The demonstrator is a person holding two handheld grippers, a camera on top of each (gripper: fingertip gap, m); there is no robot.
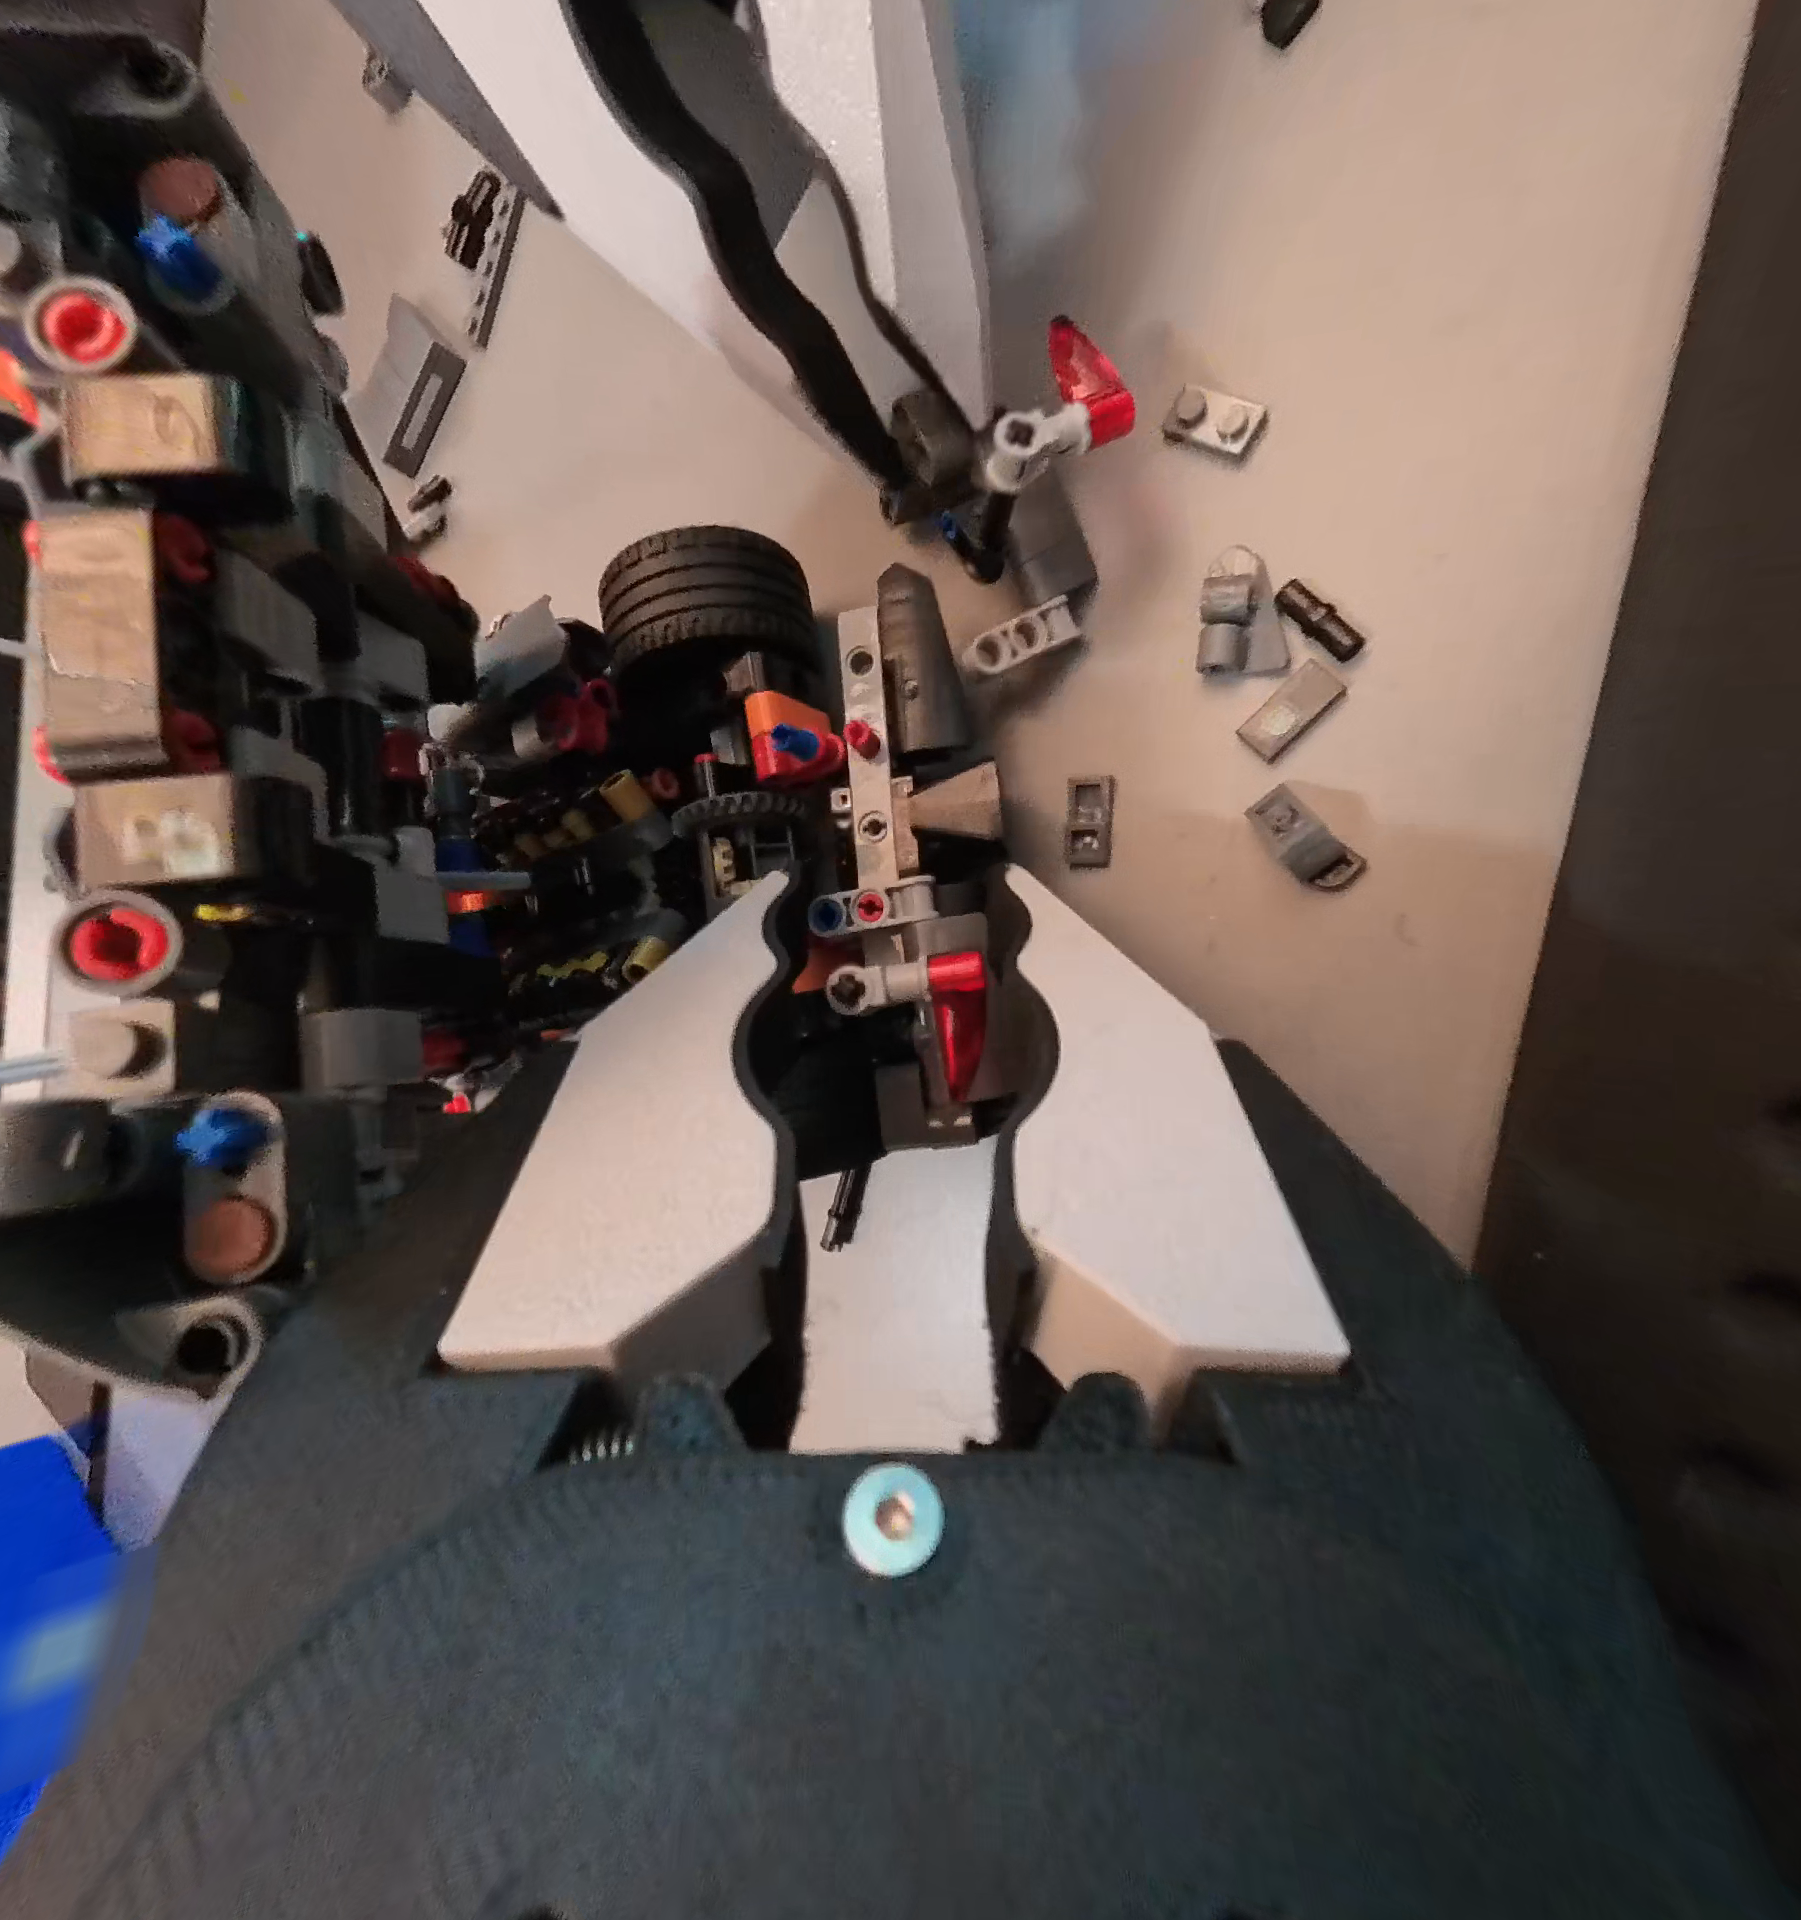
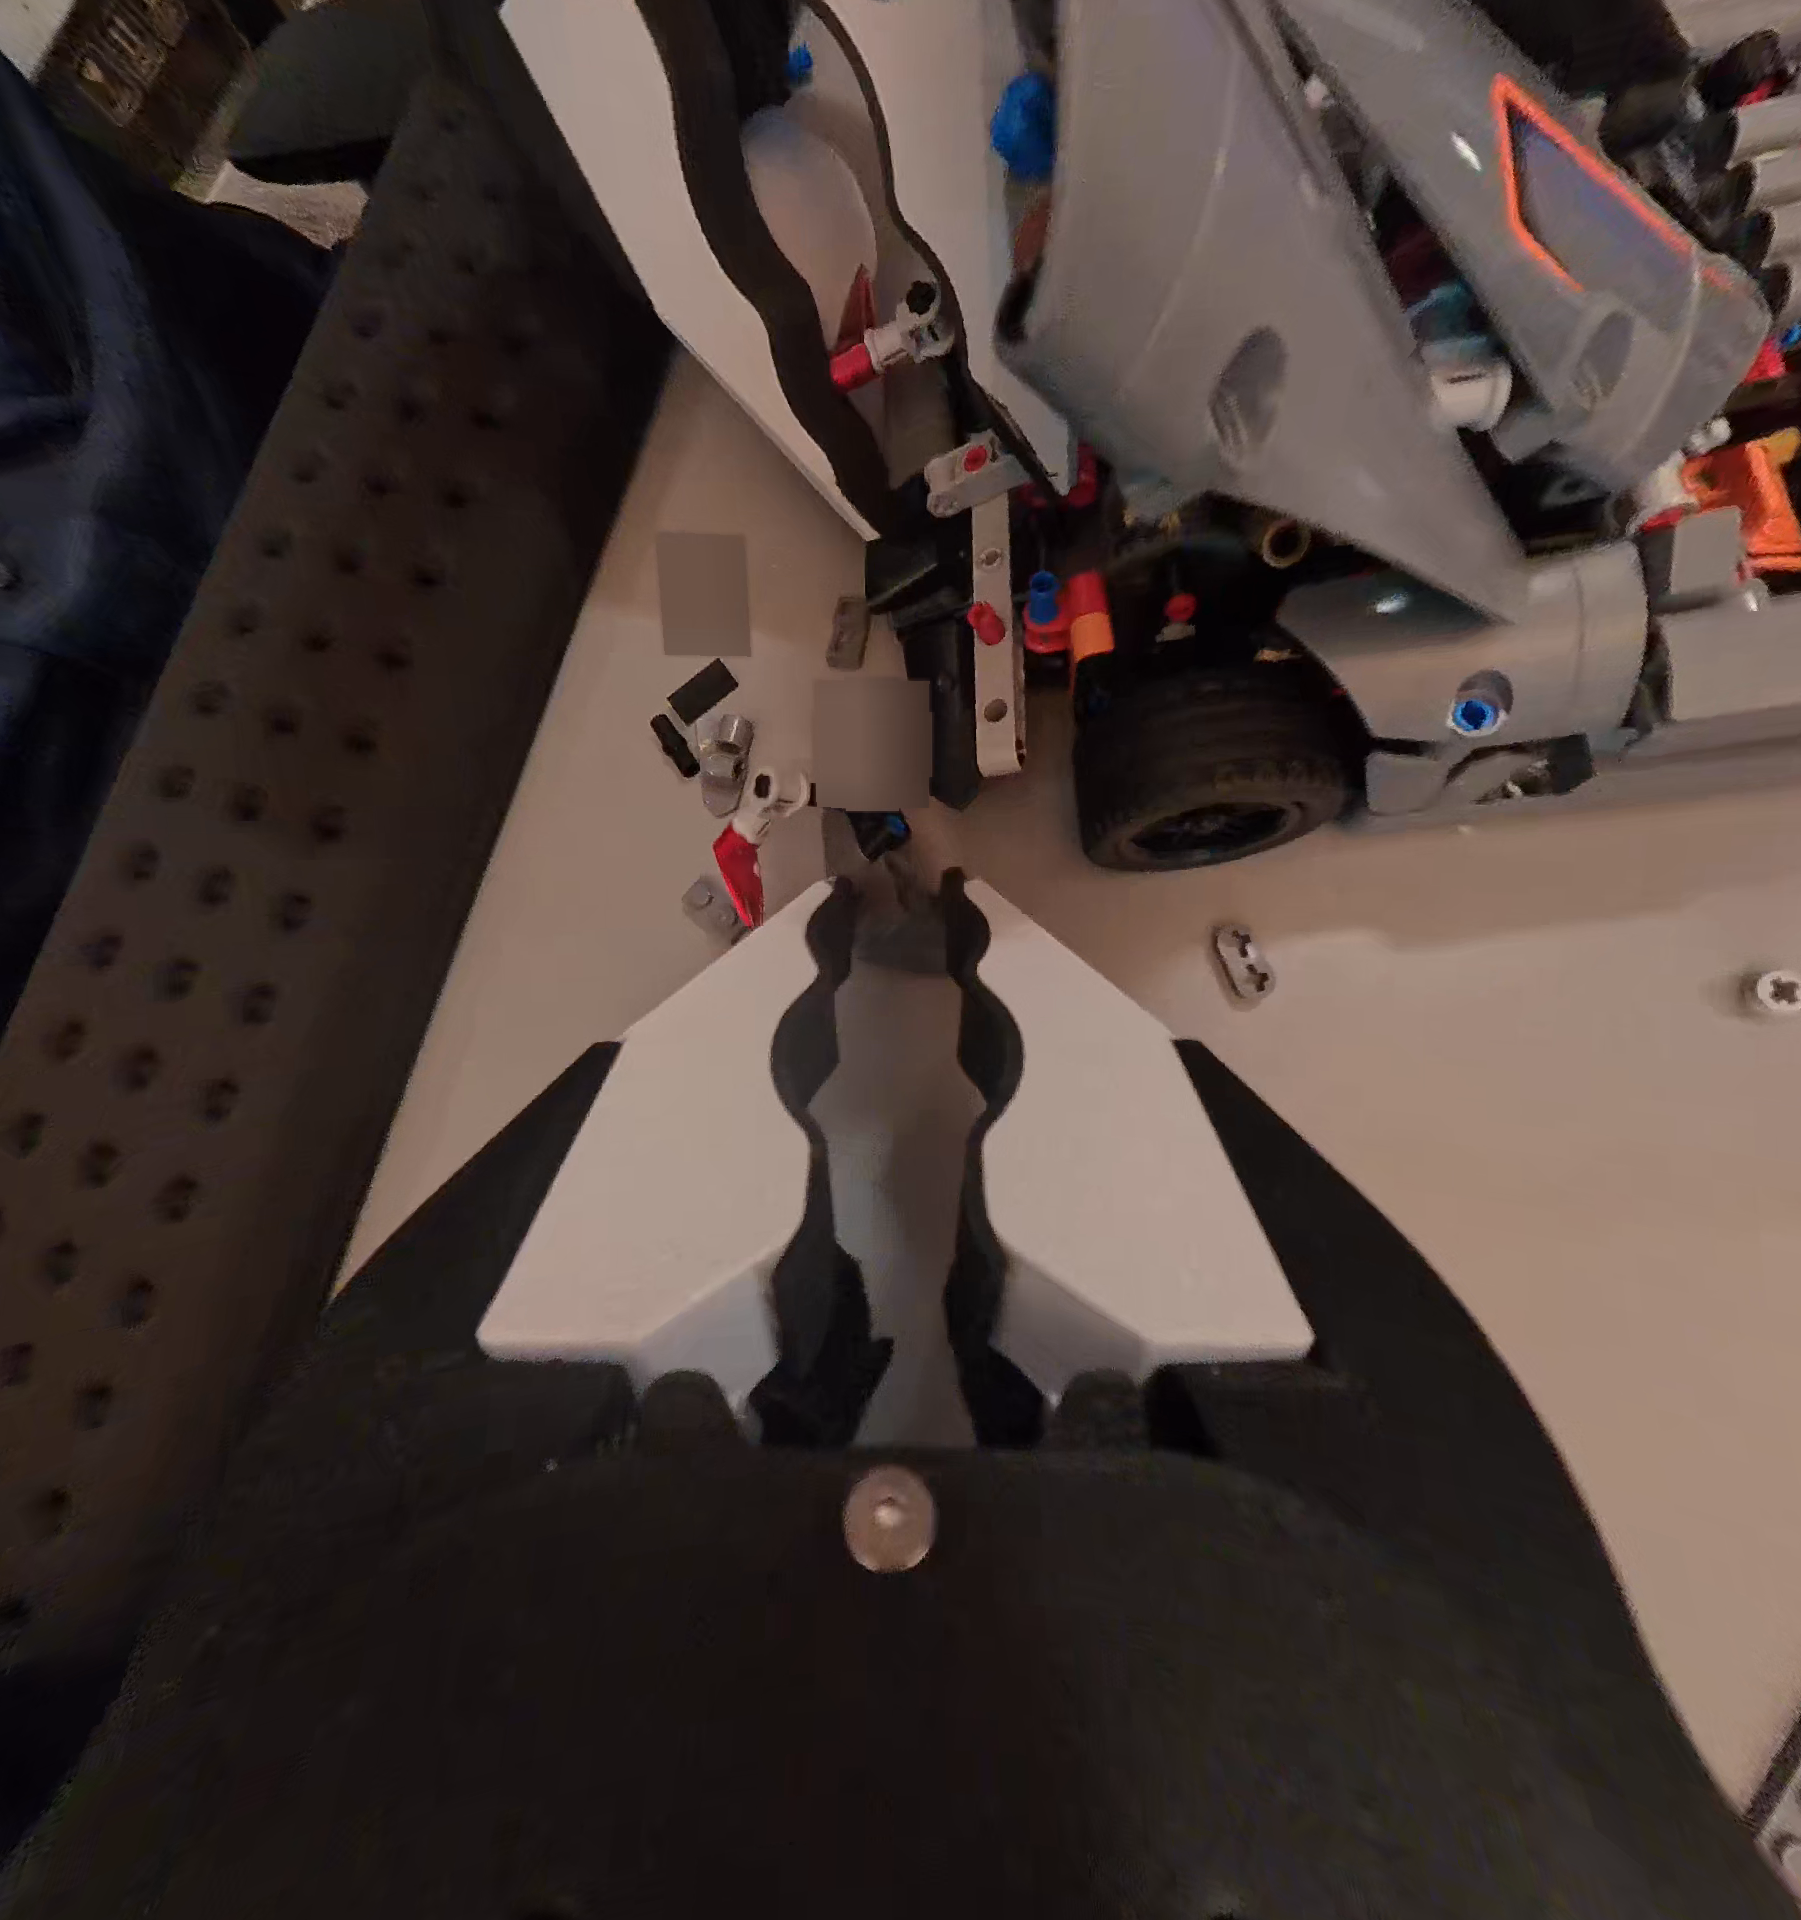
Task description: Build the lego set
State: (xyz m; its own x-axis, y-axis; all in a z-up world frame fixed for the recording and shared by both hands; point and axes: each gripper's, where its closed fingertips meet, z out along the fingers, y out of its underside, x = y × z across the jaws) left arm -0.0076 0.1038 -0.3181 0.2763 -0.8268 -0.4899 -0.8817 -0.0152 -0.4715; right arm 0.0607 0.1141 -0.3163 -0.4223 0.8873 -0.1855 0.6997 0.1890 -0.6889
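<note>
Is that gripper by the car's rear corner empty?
No, the left gripper is closed around the car model's rear corner, its jaws flanking a red tail-light piece.

Work surface: pale beige-grey tabletop (image 2: 1395, 1195), matte, smooth; fills area ahead of and to the right of the fingers in right wrist view. Left of the fingers: dark perforated panel (image 2: 200, 883), rows of round holes, running diagonally along table edge. Beyond panel, far left: dark navy fabric (image 2: 65, 416), folded; kind cannot be told. Left wrist view: same panel (image 1: 1706, 935) right of the fingers, in shadow. Lower-left corner: blue object (image 1: 13, 1621), blurred, unidentifiable. Lighting: warm, dim, indoor; soft shadows on tabletop.
</note>
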